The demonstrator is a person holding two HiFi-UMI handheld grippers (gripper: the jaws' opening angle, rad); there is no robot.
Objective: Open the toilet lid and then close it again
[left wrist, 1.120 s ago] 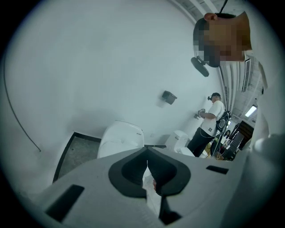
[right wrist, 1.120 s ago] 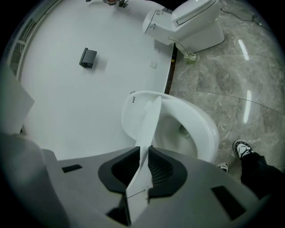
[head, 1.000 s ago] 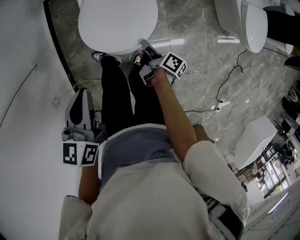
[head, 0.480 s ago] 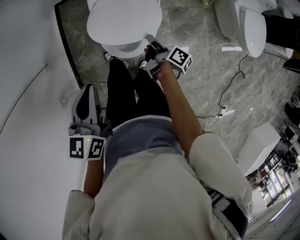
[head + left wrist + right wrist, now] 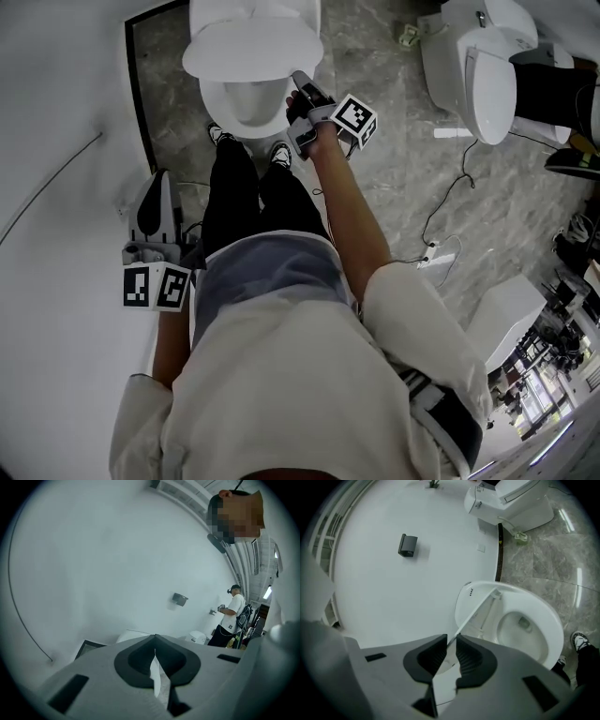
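Nearest me, the left hand-held gripper [image 5: 157, 183] hangs by the person's left hip against the white wall, jaws pressed together on nothing, well apart from the toilet. The right hand-held gripper [image 5: 451, 644] is the one at work. It is clenched on the front rim of the toilet lid [image 5: 248, 47], which stands part-raised above the open bowl [image 5: 246, 101].

From those jaws the lid runs straight away, nearly edge-on, its long axis pointing toward the hinge [image 5: 496, 592] at the far wall end. I judge the next move must swing up and back about that hinge rather than pull straight.

From overhead the lid hides the hinge. How steeply the lid is tilted I cannot tell. Farther off, another toilet [image 5: 478, 66] stands across the marble floor [image 5: 375, 56], partly cut off.
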